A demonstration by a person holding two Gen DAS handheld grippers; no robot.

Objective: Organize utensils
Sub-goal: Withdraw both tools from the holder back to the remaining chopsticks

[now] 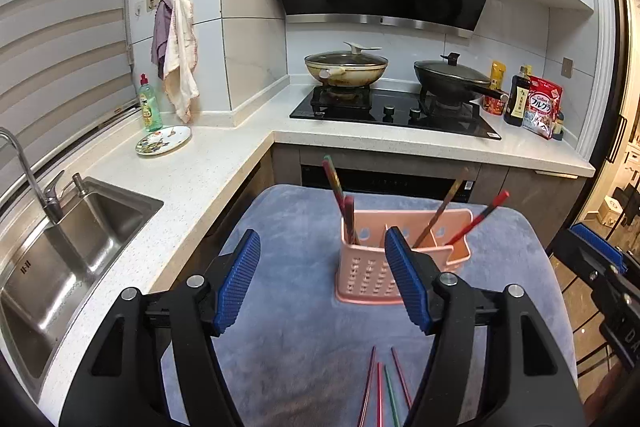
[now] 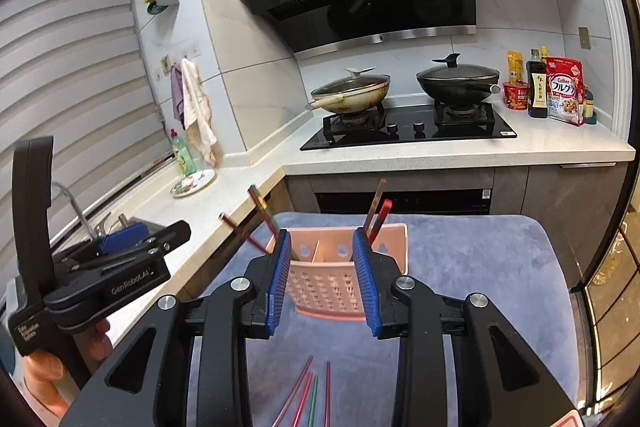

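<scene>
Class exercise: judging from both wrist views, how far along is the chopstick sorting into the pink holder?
Done: four chopsticks stand in the pink holder, two per side. In hand: nothing; the left gripper and right gripper both have open, empty jaws. Left: four loose chopsticks lie on the blue mat.

loose chopsticks [image 1: 380, 387]: lower ends cut off by bottom edge | holder [image 2: 320, 279]: sides hidden behind tool pads | sink [image 1: 60, 267]: cut off left
</scene>
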